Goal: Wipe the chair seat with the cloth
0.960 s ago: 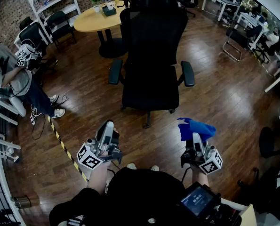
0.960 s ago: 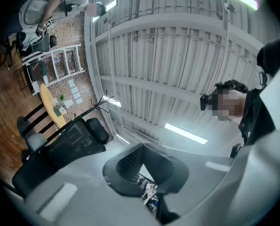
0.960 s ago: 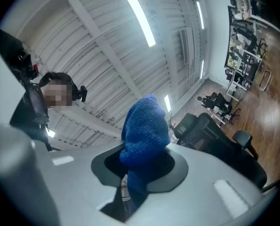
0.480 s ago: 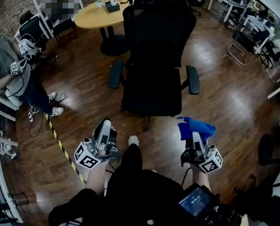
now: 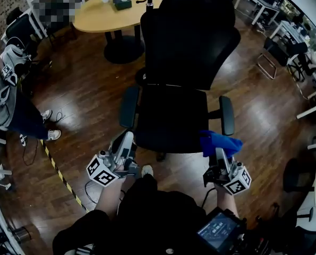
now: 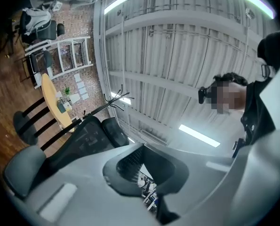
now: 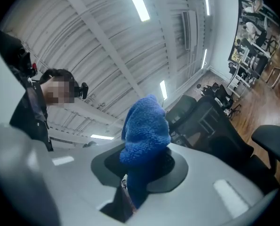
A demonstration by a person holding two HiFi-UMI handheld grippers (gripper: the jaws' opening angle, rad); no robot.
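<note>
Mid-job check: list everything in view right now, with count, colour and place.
office chair: one, black, centre
cloth: one, blue, in the right gripper's jaws, by the seat's front right
table: one, yellow, round, behind the chair at upper left
floor tape: one strip, yellow and black, left floor
bystander: one, grey top, far left
left gripper: one, jaws together, empty, by the seat's front left
right gripper: one, jaws closed on the cloth

We're in an office here: a black swivel chair (image 5: pixel 181 89) on a wood floor (image 5: pixel 88 105), a round yellow desk (image 5: pixel 96 17) behind, more chairs (image 5: pixel 19 31) alongside, and white shelving (image 6: pixel 67 55) against brick.
</note>
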